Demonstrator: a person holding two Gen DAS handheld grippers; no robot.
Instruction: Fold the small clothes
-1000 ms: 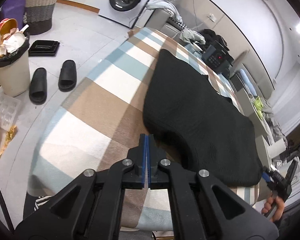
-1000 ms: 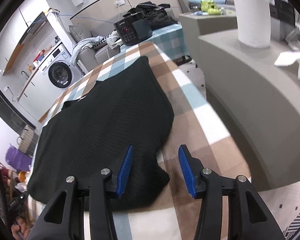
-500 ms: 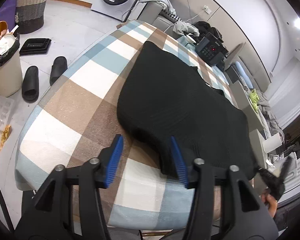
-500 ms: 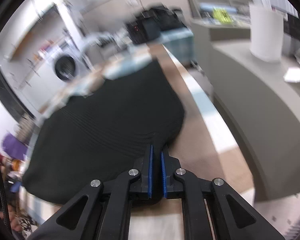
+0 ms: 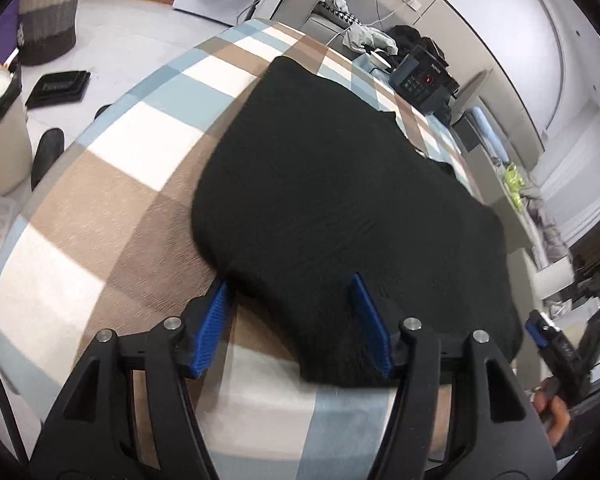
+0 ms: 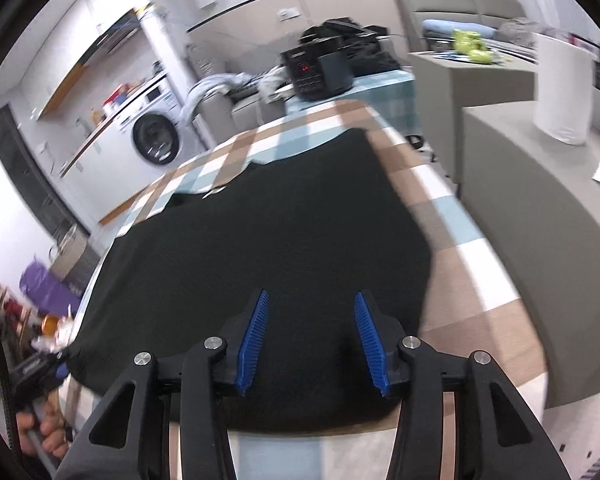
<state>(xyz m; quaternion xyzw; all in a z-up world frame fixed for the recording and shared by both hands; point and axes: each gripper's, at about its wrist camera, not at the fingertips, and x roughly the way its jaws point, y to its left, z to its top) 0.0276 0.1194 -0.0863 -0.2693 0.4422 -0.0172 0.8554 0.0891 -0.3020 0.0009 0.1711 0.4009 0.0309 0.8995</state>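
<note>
the black garment (image 5: 340,200) lies spread flat on the checked tablecloth (image 5: 112,208), its near edge right under both of my grippers. a second ago my left gripper (image 5: 296,320) was pinched shut over bare cloth beside the garment's corner; its jaws have just been opening, and they now stand about half apart astride that near corner, the blue pads clear of the fabric and holding nothing. my right gripper (image 6: 312,338) was clamped shut at the hem half a second ago; its jaws have just been opening too, and they now hang parted above the black cloth, gripping nothing.

my left view alone shows the floor to the left: a waste bin (image 5: 0,136), a woven basket (image 5: 50,20) and a slipper (image 5: 46,152). my right view alone shows a paper towel roll (image 6: 564,88) standing on the grey counter (image 6: 540,216) to the right. each view catches the other gripper at the garment's far corner.
</note>
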